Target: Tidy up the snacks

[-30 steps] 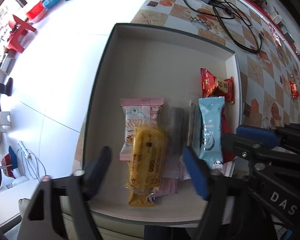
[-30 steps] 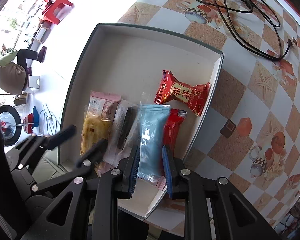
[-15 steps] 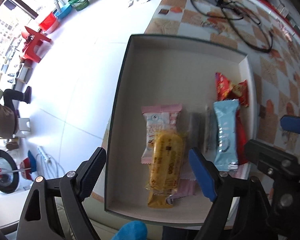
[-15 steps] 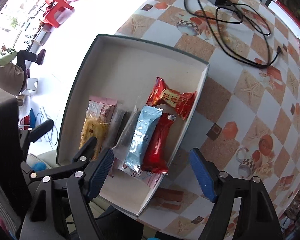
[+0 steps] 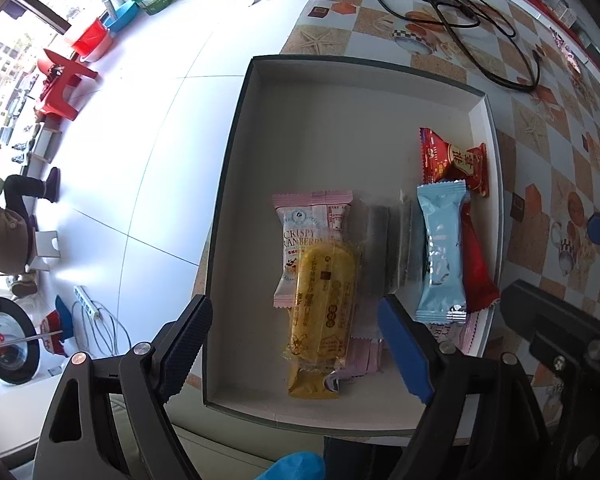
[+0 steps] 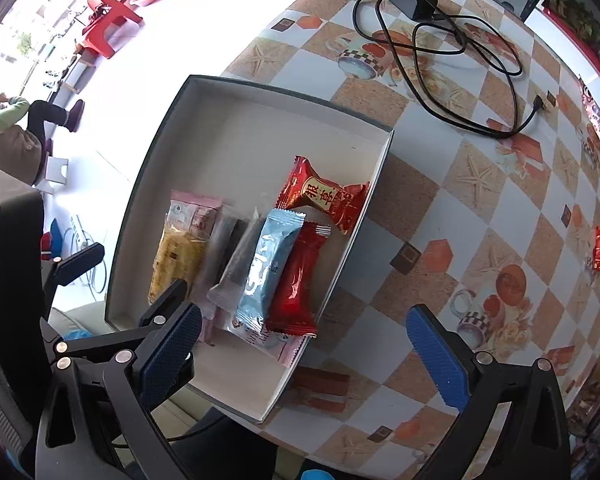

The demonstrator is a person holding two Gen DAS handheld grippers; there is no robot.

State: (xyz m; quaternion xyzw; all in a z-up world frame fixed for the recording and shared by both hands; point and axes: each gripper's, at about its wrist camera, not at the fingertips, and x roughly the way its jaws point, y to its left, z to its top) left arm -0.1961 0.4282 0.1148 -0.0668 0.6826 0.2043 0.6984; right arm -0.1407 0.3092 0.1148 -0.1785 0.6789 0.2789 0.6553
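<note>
Your right gripper (image 6: 302, 348) is opening, empty, and your left gripper (image 5: 296, 344) gapes above the cardboard box (image 5: 340, 92) on the glossy checkered tablecloth (image 6: 480, 184), crinkly wrappers inside.

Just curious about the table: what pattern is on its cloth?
Checks of white, cork brown and orange, with starfish and teacups on the tablecloth. Right wrist view shows it best.

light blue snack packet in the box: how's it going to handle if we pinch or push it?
The light blue packet looks like a glossy film pillow pack, so probably slippery and crinkly under the pads. It seems small and puffed, likely light. It leans on the red packet and a clear one, so a push would probably slide the neighbours too.
</note>
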